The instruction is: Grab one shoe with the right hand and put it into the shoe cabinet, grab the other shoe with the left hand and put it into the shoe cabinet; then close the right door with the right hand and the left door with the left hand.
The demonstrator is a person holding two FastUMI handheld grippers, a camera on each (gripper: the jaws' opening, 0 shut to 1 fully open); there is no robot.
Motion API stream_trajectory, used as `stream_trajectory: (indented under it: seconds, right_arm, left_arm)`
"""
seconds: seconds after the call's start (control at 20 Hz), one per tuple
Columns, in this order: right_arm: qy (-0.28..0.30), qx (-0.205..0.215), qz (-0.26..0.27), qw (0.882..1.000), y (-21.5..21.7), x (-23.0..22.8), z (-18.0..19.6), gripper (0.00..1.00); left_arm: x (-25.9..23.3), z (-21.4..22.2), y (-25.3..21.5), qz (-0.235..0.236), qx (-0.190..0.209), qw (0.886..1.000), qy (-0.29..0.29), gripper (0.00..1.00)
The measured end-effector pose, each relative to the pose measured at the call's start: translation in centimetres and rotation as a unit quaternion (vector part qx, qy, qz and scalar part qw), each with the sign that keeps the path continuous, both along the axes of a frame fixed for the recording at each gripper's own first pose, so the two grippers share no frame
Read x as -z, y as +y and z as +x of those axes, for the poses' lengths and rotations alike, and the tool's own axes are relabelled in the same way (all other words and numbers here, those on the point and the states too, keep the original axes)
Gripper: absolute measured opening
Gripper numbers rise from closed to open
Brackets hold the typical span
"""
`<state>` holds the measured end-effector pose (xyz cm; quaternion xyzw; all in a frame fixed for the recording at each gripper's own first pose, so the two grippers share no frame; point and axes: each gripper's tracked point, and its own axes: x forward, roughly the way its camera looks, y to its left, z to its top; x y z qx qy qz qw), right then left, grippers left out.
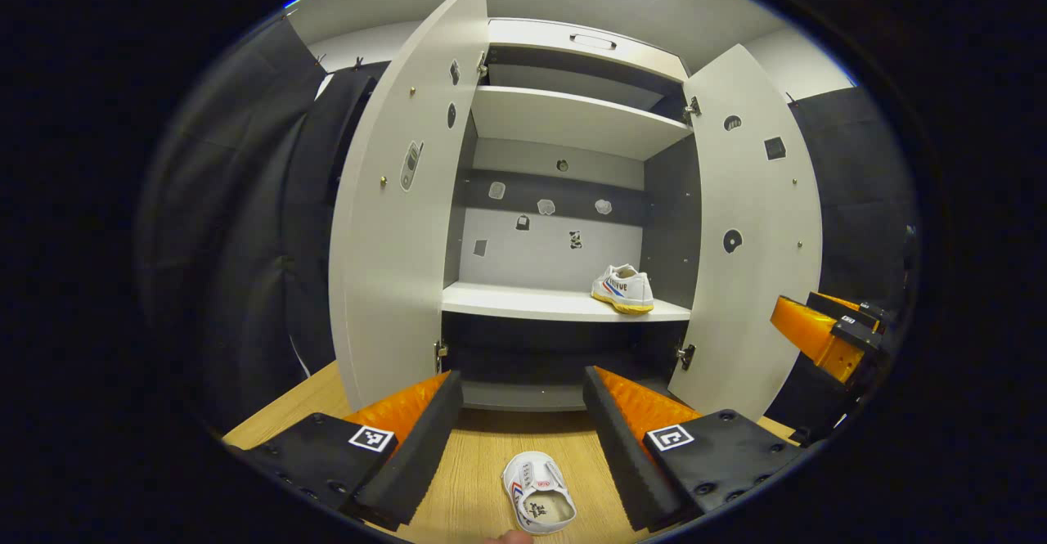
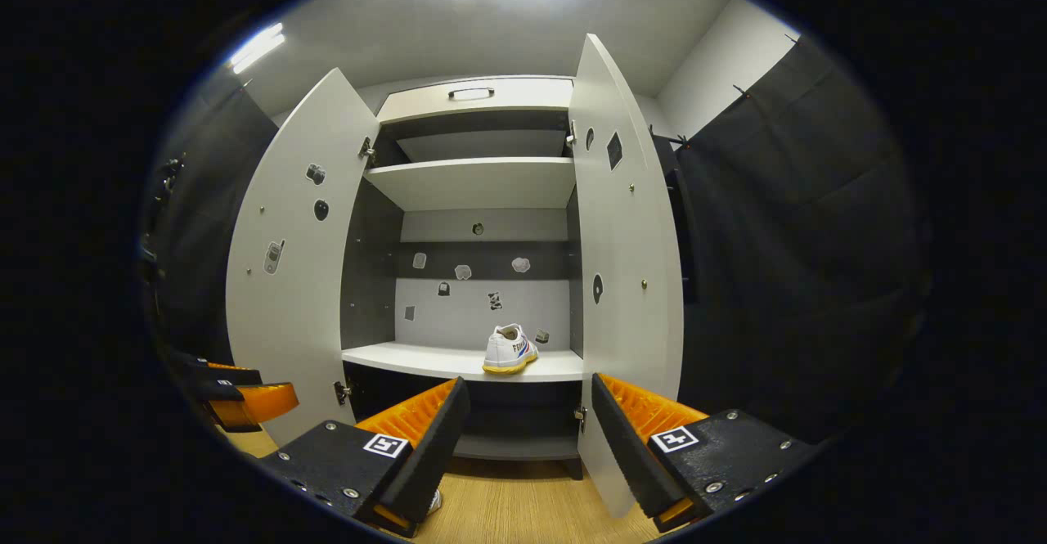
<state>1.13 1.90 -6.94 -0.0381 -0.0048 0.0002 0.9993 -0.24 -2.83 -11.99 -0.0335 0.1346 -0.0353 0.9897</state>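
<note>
A white shoe with a yellow sole stands on the right part of the lower shelf of the shoe cabinet; the right gripper view shows this shoe too. The second white shoe lies on the wooden floor, its opening up. My left gripper is open, fingers spread on either side above that shoe, not touching it. My right gripper is open and empty, facing the cabinet near the right door. Both doors stand wide open; the left door sits ahead to the left.
The cabinet has an upper shelf and a top drawer with a handle. Black cloth walls flank it. The right gripper shows at the right edge of the left gripper view; the left gripper shows at the left in the right gripper view.
</note>
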Motion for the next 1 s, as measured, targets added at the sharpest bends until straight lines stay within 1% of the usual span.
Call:
stream_trajectory:
  seconds: [0.05,0.15,0.25,0.4,0.45,0.5,0.6,0.75,0.8,0.85,0.95,1.0]
  right_arm:
    - [0.002,0.002,-0.003,1.000,-0.2,0.2,-0.3,0.92]
    - [0.010,0.003,-0.007,1.000,-0.5,0.8,-0.8,0.92]
    - [0.016,0.004,-0.004,1.000,-0.9,1.2,-1.3,0.92]
    - [0.026,0.016,0.001,1.000,-2.0,1.8,-1.3,0.92]
    - [0.029,0.019,0.004,0.999,-2.3,1.9,-1.4,0.92]
    - [0.032,0.024,0.007,0.999,-2.7,2.0,-1.5,0.92]
    - [0.039,0.032,0.014,0.999,-3.5,2.4,-1.5,0.92]
    - [0.047,0.044,0.032,0.997,-4.5,2.7,-1.6,0.92]
    - [0.049,0.048,0.038,0.997,-4.8,2.8,-1.5,0.92]
    - [0.049,0.052,0.042,0.997,-5.3,2.7,-1.6,0.92]
    - [0.050,0.058,0.044,0.996,-5.7,2.8,-1.4,0.92]
    - [0.051,0.060,0.043,0.996,-5.8,2.9,-1.4,0.92]
  left_arm:
    - [1.4,0.0,-0.1,-0.004,0.006,1.000,0.017,0.96]
    - [5.4,-0.3,-0.2,-0.011,0.013,0.997,0.069,0.97]
    - [10.4,-1.2,-0.4,-0.015,0.023,0.992,0.124,0.97]
    - [16.9,-3.5,-0.8,-0.002,0.045,0.977,0.209,0.97]
    - [18.9,-4.1,-0.8,0.005,0.047,0.971,0.234,1.00]
    - [20.5,-4.6,-0.8,0.011,0.049,0.965,0.258,0.98]
    - [23.4,-5.1,-0.7,0.016,0.046,0.956,0.288,0.98]
    - [27.5,-5.5,-0.3,0.011,0.030,0.944,0.328,0.98]
    - [28.2,-5.2,0.0,0.010,0.024,0.943,0.332,0.96]
    - [28.7,-4.8,0.4,0.014,0.018,0.943,0.333,0.98]
    - [29.7,-3.4,1.2,0.026,0.009,0.944,0.329,0.98]
    - [30.2,-2.6,1.2,0.022,0.009,0.945,0.327,0.98]
